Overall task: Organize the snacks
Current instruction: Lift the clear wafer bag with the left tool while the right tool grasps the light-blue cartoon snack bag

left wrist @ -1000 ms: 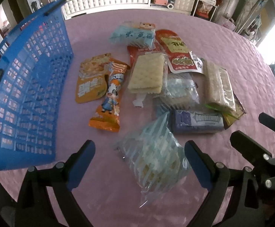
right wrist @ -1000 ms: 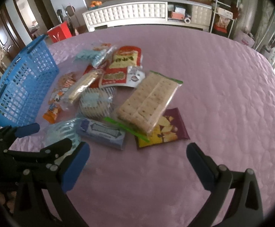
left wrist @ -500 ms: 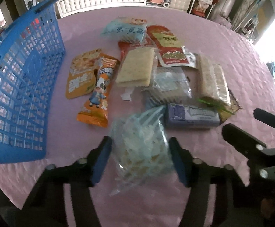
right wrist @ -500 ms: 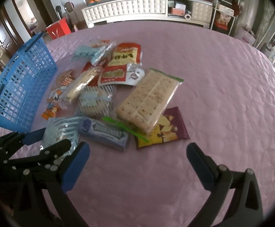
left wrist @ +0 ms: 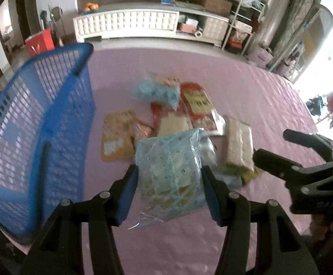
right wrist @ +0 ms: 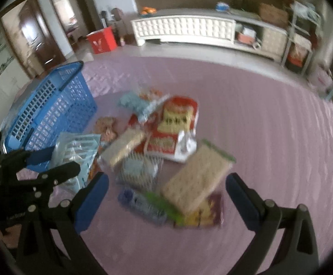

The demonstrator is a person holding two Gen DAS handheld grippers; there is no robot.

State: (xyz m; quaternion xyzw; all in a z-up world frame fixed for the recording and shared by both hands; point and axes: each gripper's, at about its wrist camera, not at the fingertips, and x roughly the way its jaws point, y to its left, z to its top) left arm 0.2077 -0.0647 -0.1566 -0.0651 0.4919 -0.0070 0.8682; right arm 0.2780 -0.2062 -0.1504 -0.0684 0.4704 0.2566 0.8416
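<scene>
My left gripper (left wrist: 168, 183) is shut on a clear pale-blue bag of biscuits (left wrist: 169, 174) and holds it above the purple tablecloth; the bag also shows in the right wrist view (right wrist: 77, 153). The blue mesh basket (left wrist: 35, 123) stands to its left, also seen in the right wrist view (right wrist: 49, 112). Several snack packs lie in a pile (left wrist: 189, 112) beyond the bag. My right gripper (right wrist: 166, 192) is open and empty, hovering over a long cracker pack (right wrist: 196, 176) and a purple chip bag (right wrist: 210, 210).
The purple quilted tablecloth (right wrist: 269, 126) covers the table. A white cabinet (left wrist: 127, 23) and a red box (right wrist: 102, 39) stand on the floor beyond the far edge. The right gripper shows at the right of the left wrist view (left wrist: 308, 160).
My left gripper closed on the pale-blue biscuit bag and lifted it off the cloth. Both views have tilted upward. My right gripper stays open.
</scene>
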